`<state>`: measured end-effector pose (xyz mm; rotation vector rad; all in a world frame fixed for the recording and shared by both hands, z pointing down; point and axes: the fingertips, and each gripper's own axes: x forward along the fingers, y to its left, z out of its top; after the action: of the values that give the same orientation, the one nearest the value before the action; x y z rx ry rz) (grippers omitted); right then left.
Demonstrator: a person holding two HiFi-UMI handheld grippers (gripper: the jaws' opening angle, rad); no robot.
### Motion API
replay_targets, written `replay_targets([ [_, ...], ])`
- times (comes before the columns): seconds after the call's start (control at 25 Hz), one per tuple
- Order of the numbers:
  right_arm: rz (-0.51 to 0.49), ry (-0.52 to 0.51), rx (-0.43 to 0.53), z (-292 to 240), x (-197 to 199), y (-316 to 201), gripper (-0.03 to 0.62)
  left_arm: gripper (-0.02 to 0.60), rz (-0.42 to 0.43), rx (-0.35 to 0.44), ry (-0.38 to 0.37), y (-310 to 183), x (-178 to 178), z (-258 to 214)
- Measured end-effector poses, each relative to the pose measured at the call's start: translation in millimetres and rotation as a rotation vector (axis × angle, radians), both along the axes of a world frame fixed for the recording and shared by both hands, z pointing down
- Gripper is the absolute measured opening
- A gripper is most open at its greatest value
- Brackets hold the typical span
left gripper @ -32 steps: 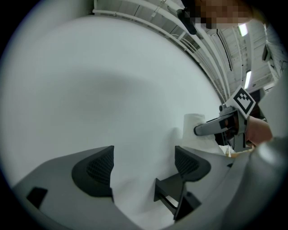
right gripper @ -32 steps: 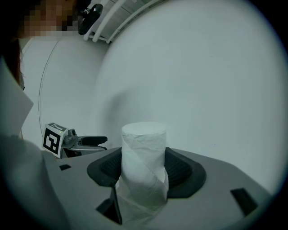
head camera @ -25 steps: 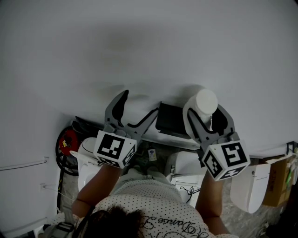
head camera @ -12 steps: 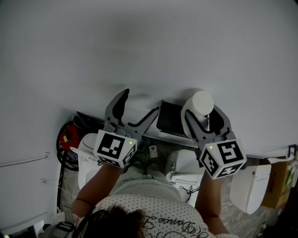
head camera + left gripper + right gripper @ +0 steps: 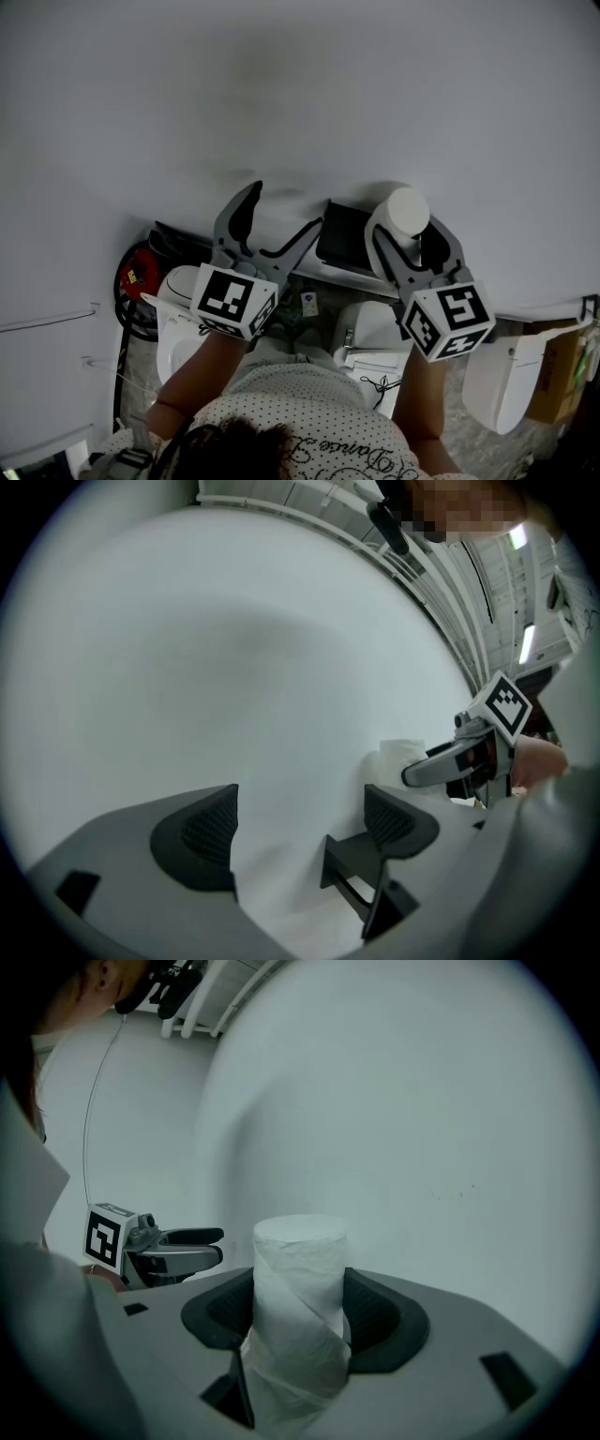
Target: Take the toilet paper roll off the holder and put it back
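- The roll [image 5: 298,1269] is seen as a white upright cylinder with a flat top. Its loose outer sheet is wound slantwise and creased.
- It is clamped at mid-height by the right gripper [image 5: 300,1314], with one dark pad pressed to each side.
- In the head view the roll is found close to the pale wall [image 5: 300,94], with the black holder [image 5: 342,239] just beside it at 9 o'clock. Whether the two touch cannot be told.
- The left gripper [image 5: 274,223] is held at 9 o'clock of the holder. Its jaws are spread, and only wall is seen between them.
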<state>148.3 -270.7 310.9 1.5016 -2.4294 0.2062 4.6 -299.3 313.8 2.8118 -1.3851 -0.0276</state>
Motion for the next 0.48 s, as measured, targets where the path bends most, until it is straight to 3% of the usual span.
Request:
replay_targets([
  [0.48, -0.015, -0.009, -0.031, 12, -5, -3, 0.281, 0.411, -0.011, -0.016, 0.003, 0, -2, 6],
])
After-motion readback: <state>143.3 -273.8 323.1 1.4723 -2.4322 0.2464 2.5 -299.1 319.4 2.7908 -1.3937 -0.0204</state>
